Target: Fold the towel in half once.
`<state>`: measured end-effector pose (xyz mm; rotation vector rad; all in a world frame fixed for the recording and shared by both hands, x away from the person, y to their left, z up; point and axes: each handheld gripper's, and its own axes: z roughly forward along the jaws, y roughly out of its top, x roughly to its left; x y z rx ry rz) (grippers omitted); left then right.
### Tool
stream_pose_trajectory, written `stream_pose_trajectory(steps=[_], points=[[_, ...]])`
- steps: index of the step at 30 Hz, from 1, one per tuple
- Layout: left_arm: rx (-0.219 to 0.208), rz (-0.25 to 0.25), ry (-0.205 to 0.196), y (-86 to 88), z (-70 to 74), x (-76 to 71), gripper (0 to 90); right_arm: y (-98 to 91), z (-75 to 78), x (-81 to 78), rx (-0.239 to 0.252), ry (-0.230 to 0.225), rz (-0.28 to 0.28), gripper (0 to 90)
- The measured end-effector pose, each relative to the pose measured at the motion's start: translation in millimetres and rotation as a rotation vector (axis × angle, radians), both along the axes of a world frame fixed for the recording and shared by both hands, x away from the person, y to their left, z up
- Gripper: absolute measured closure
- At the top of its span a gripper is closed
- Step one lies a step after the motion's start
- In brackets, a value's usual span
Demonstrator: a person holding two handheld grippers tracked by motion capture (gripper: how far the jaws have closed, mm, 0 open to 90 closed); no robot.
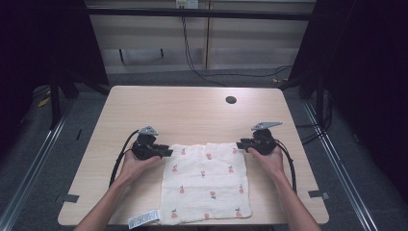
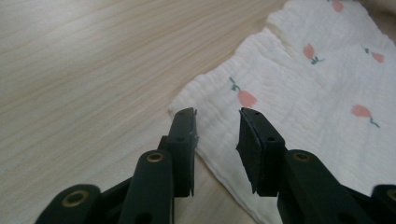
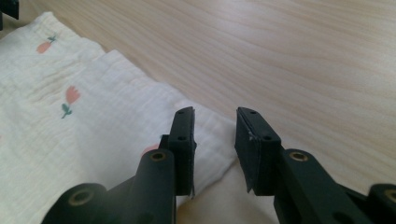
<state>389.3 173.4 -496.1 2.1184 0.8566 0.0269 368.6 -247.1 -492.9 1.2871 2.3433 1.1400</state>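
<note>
Pale wooden table with dark curtains around it carries a cream muslin cloth printed with small pink flowers, spread flat at the near edge, a barcode label at the cloth's near left corner. The left gripper sits at the cloth's far left corner, the right gripper at its far right corner. Both stand partly open, pads clear of the fabric. Judging by this, neither corner is grasped yet; any folding remains to be done.

Cloth lies on table, near its front edge. Left gripper at cloth's far-left corner, right gripper at far-right corner.
</note>
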Motion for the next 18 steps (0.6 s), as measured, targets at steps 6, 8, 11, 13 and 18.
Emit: stream_pose_trajectory(steps=[6,8,11,13,18], points=[[0.003,0.054,0.0,3.2,-5.3,11.4,62.9,-3.1,-10.9,13.8,-0.006,0.039,-0.005,67.4],[-0.01,0.067,0.017,5.5,-10.1,18.7,63.7,-1.8,-12.8,14.3,0.004,0.041,-0.008,68.5],[-0.004,0.06,0.024,3.8,-9.1,21.4,60.7,-0.4,-13.8,15.1,0.024,0.049,0.003,73.6],[0.015,0.035,0.019,-1.8,-7.0,19.7,59.3,2.1,-15.6,15.0,0.042,0.058,0.028,86.5],[0.016,0.017,0.007,-10.2,-8.0,19.1,59.6,3.8,-14.0,13.4,0.048,0.055,0.037,88.5]])
